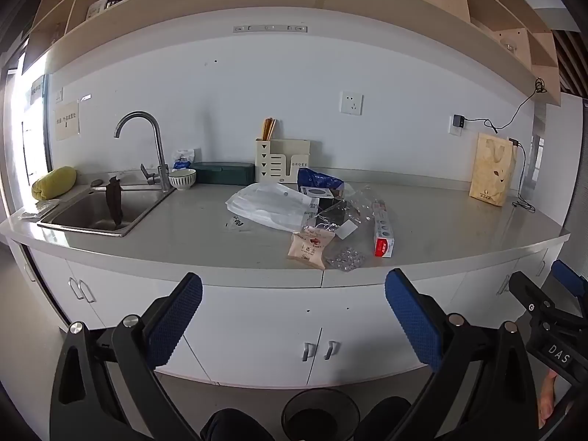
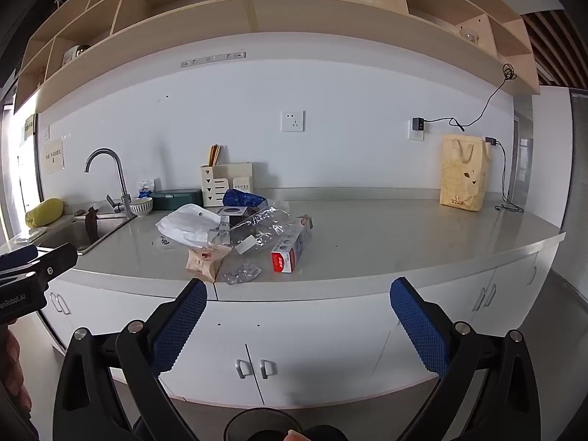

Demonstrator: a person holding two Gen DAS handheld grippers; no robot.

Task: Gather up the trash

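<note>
A pile of trash lies on the grey countertop [image 1: 441,220]: a white plastic bag [image 1: 272,204], a clear crinkled wrapper [image 1: 349,207], a beige snack packet [image 1: 308,246], an empty blister pack [image 1: 345,257], a red and white carton [image 1: 383,233] and a blue bag [image 1: 319,178]. The same pile shows in the right wrist view: white bag [image 2: 191,226], beige packet [image 2: 204,261], carton [image 2: 292,248]. My left gripper [image 1: 294,312] is open and empty, back from the counter edge. My right gripper [image 2: 297,316] is open and empty too. A dark bin [image 1: 319,415] stands on the floor below.
A steel sink [image 1: 99,213] with a tap [image 1: 147,147] is at the left, with a bowl [image 1: 182,178] and green box [image 1: 224,172] beside it. A cream utensil rack [image 1: 283,163] stands at the wall. A yellow paper bag [image 1: 492,174] and cable are at the right. White cabinets [image 1: 257,330] are below.
</note>
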